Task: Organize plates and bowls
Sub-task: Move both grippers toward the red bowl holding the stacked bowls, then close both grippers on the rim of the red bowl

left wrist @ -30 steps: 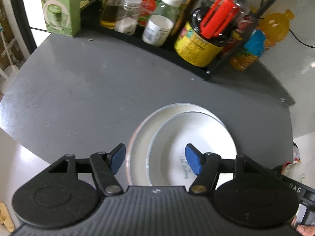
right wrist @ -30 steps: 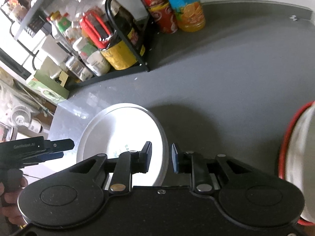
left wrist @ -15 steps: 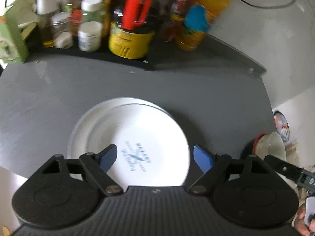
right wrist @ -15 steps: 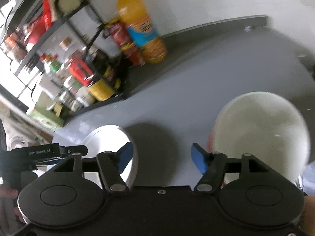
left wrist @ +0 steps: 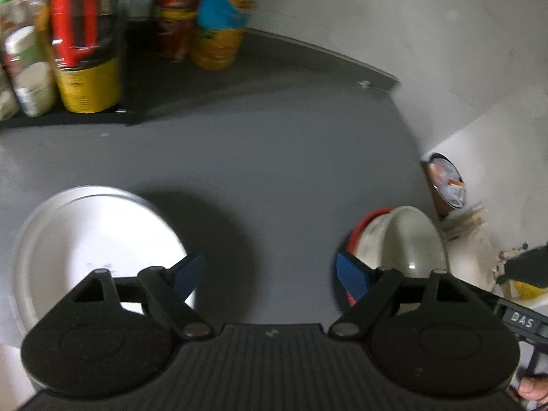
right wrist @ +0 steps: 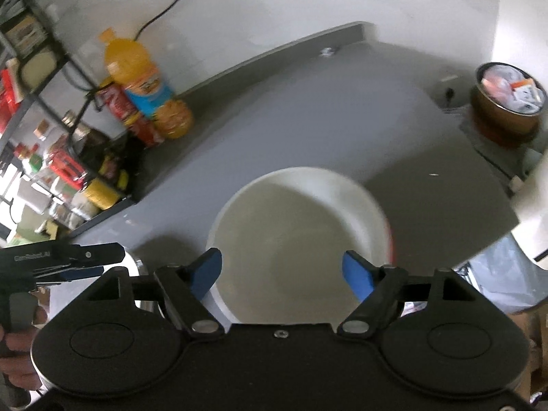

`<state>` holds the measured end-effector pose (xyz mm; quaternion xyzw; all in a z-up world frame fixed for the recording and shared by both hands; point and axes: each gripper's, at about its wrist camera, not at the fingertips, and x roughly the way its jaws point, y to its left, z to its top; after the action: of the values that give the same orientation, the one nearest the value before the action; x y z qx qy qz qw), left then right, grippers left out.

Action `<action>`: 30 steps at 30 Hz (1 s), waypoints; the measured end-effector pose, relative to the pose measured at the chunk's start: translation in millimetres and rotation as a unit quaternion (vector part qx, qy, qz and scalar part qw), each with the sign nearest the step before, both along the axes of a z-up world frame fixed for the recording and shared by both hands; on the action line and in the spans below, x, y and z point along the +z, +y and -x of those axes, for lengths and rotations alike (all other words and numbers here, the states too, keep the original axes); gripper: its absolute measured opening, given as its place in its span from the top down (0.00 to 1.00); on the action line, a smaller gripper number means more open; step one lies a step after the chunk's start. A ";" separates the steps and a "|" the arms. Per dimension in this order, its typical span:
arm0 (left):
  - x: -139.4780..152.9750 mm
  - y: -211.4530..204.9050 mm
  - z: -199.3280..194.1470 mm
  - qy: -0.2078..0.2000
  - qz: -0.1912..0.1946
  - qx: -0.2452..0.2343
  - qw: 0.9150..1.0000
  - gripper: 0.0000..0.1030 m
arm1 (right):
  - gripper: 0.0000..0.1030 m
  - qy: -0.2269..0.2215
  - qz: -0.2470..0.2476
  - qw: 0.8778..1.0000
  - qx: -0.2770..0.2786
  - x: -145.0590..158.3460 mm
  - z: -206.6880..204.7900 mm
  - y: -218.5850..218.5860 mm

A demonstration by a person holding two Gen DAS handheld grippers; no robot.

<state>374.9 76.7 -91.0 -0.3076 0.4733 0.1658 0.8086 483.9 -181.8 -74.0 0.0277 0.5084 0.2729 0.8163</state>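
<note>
Two stacked white plates (left wrist: 96, 239) lie on the grey counter (left wrist: 274, 157) at the lower left of the left wrist view. A white bowl with a red outside (left wrist: 400, 239) sits near the counter's right edge. My left gripper (left wrist: 270, 274) hangs open over bare counter between plates and bowl, holding nothing. In the right wrist view the same bowl (right wrist: 294, 236) fills the middle, and my right gripper (right wrist: 282, 270) is open just above its near rim with both blue pads apart over the bowl. The plates' edge (right wrist: 135, 262) shows at the left.
A black rack (left wrist: 68, 116) of bottles and jars stands at the back left, with an orange drink bottle (right wrist: 147, 82) and a red can (right wrist: 130, 116) beside it. A brown bin of rubbish (right wrist: 507, 102) sits beyond the counter's right edge. A hand holds the other gripper (right wrist: 51, 260).
Both grippers have swung right, away from the plates and toward the bowl. The right gripper, nearly shut a second ago, has opened wide; the left has opened wider too.
</note>
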 end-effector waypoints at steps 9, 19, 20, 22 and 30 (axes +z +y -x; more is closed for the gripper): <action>-19.3 -46.3 -59.9 0.013 0.022 -0.041 0.999 0.19 | 0.22 0.031 0.024 0.999 -0.017 -30.7 -34.4 -29.7; -61.8 -71.1 -95.9 0.071 0.017 -0.043 0.996 0.19 | 0.22 0.073 0.033 0.997 -0.001 -74.4 -54.9 -36.4; -65.7 -72.2 -97.3 0.077 0.017 -0.041 0.996 0.19 | 0.22 0.077 0.032 0.997 0.002 -77.7 -57.2 -37.1; -72.6 -75.7 -99.7 0.086 0.017 -0.038 0.995 0.20 | 0.22 0.082 0.032 0.996 0.008 -84.0 -61.0 -36.4; -89.4 -78.2 -103.2 0.098 0.033 -0.017 0.995 0.38 | 0.31 0.105 0.030 0.993 0.036 -101.7 -73.3 -33.9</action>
<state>478.1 -1.4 -180.4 -0.3084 0.5604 0.1655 0.7506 557.1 -215.7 -175.6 0.0132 0.6002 0.2827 0.7482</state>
